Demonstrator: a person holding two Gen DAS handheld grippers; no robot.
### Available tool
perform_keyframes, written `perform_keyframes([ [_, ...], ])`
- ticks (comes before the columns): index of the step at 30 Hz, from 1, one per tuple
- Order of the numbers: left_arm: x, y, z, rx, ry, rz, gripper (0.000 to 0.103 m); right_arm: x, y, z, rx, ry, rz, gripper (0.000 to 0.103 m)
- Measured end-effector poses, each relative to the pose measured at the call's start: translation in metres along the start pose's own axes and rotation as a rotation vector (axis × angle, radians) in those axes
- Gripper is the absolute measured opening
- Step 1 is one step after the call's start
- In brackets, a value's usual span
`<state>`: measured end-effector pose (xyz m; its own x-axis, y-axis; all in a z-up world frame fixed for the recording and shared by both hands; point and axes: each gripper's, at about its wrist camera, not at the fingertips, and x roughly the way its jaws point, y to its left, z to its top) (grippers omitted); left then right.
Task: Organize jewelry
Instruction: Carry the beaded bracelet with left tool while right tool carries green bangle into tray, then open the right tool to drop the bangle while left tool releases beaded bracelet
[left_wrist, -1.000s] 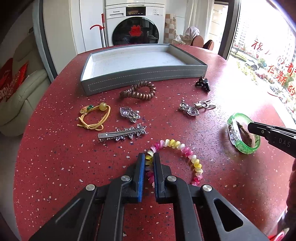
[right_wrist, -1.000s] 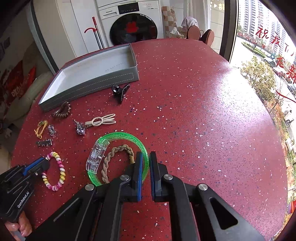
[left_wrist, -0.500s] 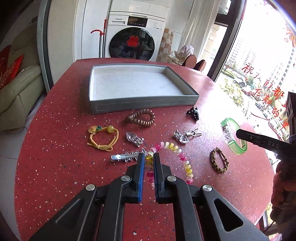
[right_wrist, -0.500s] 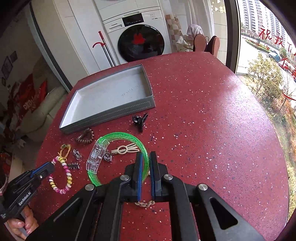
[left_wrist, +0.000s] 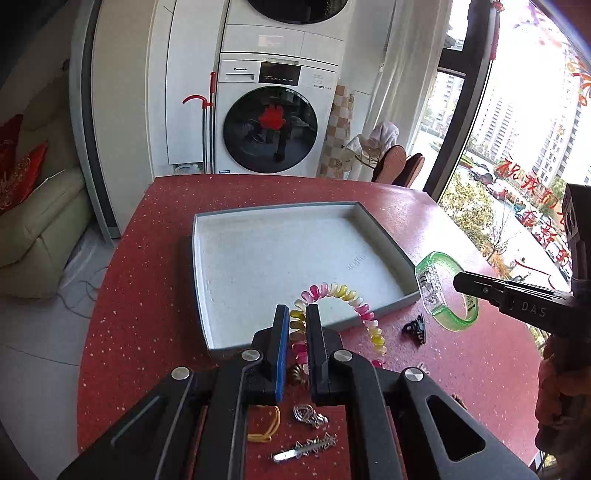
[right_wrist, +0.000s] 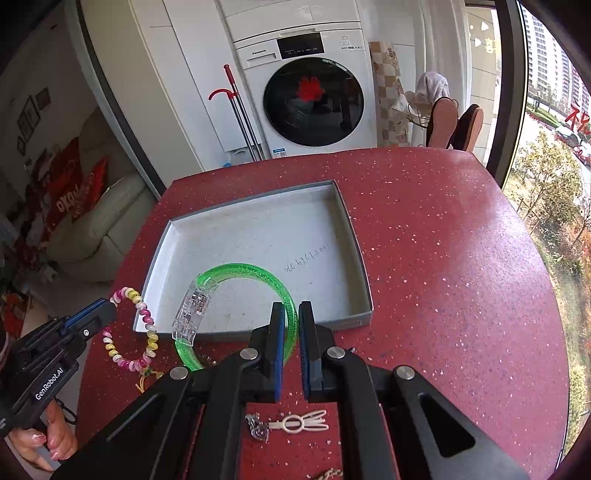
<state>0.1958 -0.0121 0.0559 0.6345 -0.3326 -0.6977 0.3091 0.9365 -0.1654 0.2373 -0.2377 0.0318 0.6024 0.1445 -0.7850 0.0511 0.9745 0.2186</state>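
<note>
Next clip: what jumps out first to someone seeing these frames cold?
Two bright bracelets held up over the near edge of the grey tray: the left gripper pinches a pink-and-yellow spiral bracelet, the right gripper a green bangle. Behind the speckled red table stands a white washing machine.

Left wrist view: brown coil (left_wrist: 295, 373) mostly hidden behind the left gripper's (left_wrist: 294, 319) jaws. Yellow cord (left_wrist: 266, 428) half covered by that gripper's frame.

Right wrist view: braided chain (right_wrist: 328, 473) cut by the bottom edge. Lettering (right_wrist: 306, 260) on the tray (right_wrist: 364, 295) floor too small to read. Small charm (right_wrist: 147, 376) near the table's (right_wrist: 443, 258) left edge unclear.
</note>
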Motion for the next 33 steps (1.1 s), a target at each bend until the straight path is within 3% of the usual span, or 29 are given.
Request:
perform_keyframes([
  [6, 0.055, 0.015, 0.035, -0.042, 0.042, 0.028, 0.027, 0.05, -0.001, 0.033, 0.02, 0.031, -0.015, 0.008],
  [13, 0.125, 0.025, 0.057, -0.031, 0.097, 0.087, 0.027, 0.106, -0.011, 0.047, 0.037, 0.076, -0.05, 0.008],
  [21, 0.172, 0.021, 0.05, 0.033, 0.157, 0.162, 0.027, 0.14, -0.02, 0.044, 0.036, 0.115, -0.096, 0.008],
  [29, 0.188, 0.014, 0.04, 0.105, 0.172, 0.245, 0.027, 0.146, -0.017, 0.041, 0.019, 0.121, -0.118, 0.009],
  [32, 0.188, 0.01, 0.039, 0.134, 0.169, 0.285, 0.027, 0.145, -0.016, 0.041, 0.019, 0.124, -0.111, 0.017],
  [33, 0.188, 0.009, 0.038, 0.139, 0.17, 0.291, 0.027, 0.143, -0.016, 0.041, 0.026, 0.125, -0.104, 0.029],
])
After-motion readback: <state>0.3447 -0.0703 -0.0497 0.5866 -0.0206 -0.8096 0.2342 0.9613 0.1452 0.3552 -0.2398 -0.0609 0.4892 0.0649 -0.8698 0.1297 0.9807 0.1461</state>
